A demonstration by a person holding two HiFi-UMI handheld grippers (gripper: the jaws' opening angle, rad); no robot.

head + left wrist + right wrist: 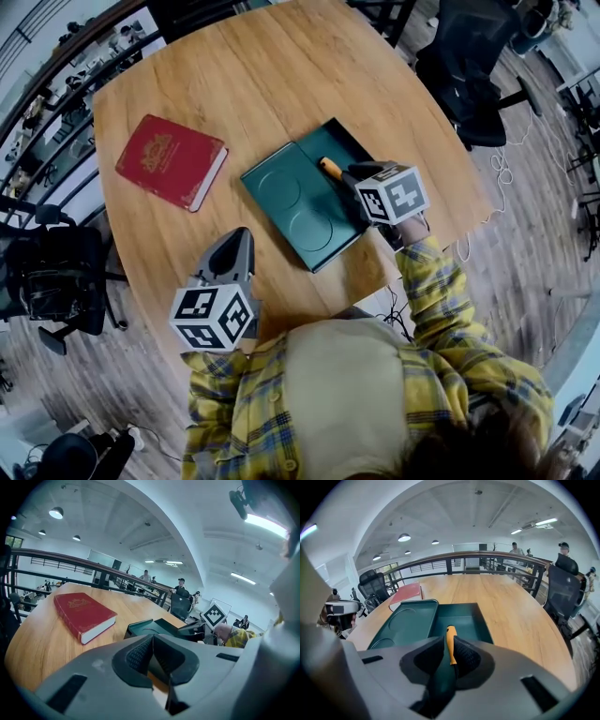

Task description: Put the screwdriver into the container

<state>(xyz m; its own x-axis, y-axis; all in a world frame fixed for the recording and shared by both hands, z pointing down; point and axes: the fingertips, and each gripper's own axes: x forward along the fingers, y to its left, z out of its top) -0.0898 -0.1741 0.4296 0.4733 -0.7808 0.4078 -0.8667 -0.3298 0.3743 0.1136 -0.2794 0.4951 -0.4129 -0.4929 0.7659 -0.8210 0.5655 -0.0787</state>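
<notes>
The right gripper (449,654) is clamped on the orange-handled screwdriver (450,637). The handle end projects over the deep compartment of the green container (291,202), beside its shallow section with two round recesses. The left gripper (152,641) has its jaws together, with nothing between them, near the table (281,84) edge.

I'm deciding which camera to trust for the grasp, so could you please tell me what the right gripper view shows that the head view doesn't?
Only the right gripper view shows the right gripper closed on the screwdriver by its orange handle, and the ceiling lights. Only the head view shows the left gripper, jaws together and empty, and the person's plaid sleeve. Both show the green container, the red book and the wooden table.
</notes>
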